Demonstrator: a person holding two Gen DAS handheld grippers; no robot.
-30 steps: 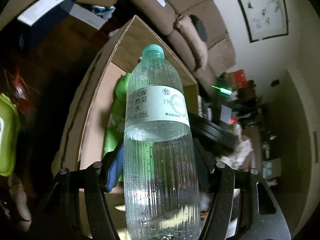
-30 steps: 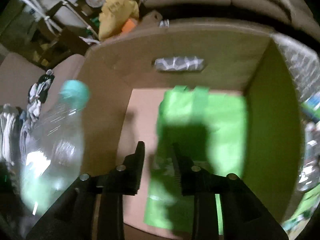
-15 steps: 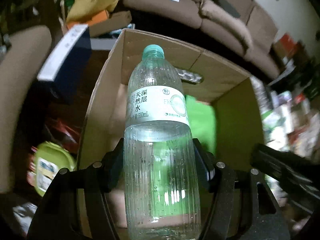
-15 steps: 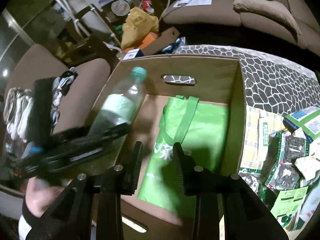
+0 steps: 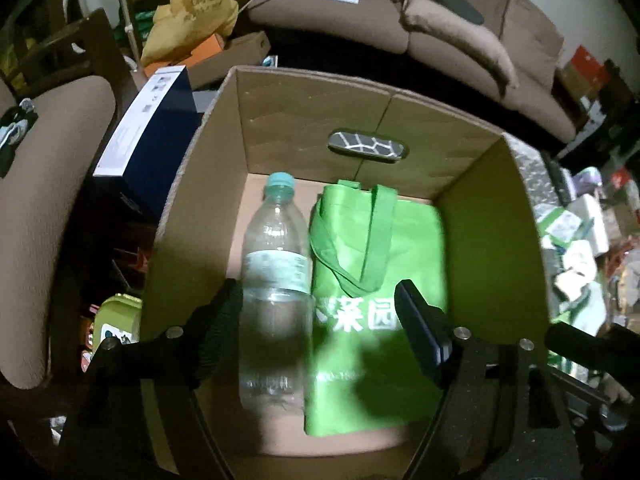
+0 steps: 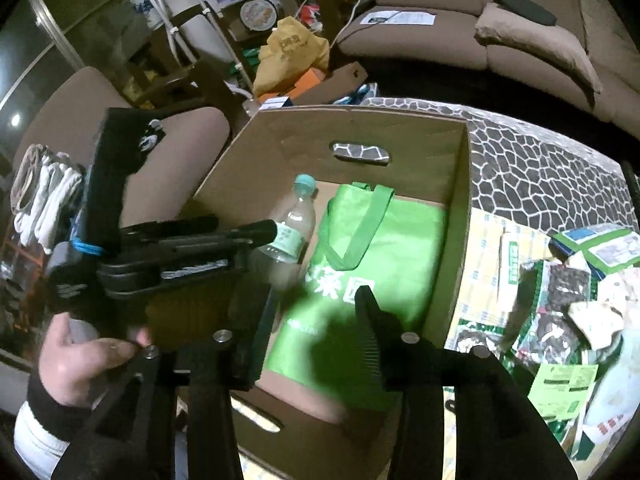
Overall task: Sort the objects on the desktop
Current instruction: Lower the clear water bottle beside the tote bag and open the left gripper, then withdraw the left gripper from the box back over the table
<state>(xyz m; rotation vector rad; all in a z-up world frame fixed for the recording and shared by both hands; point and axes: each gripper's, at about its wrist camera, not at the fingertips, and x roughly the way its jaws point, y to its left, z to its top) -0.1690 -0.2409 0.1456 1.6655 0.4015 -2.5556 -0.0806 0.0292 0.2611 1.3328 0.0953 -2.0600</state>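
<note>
Moved: water bottle (image 5: 276, 280) left our left gripper (image 5: 318, 312), now in cardboard box (image 5: 312, 120) beside green bag (image 5: 380, 300).
Left gripper: opening, released.
Right gripper (image 6: 316, 312): opening, empty.

Clear plastic water bottle (image 5: 276, 288), pale teal cap, white-green label band, lies on its side on the floor of the open cardboard box (image 5: 312, 120), cap toward the far wall with the handle slot. Looks part full, lower half blurred. Just right of it, touching or nearly so, a folded bright green cloth bag (image 5: 380, 312) lies flat, white lettering on its face, handles looped toward the far wall, filling the box's right side.
</note>
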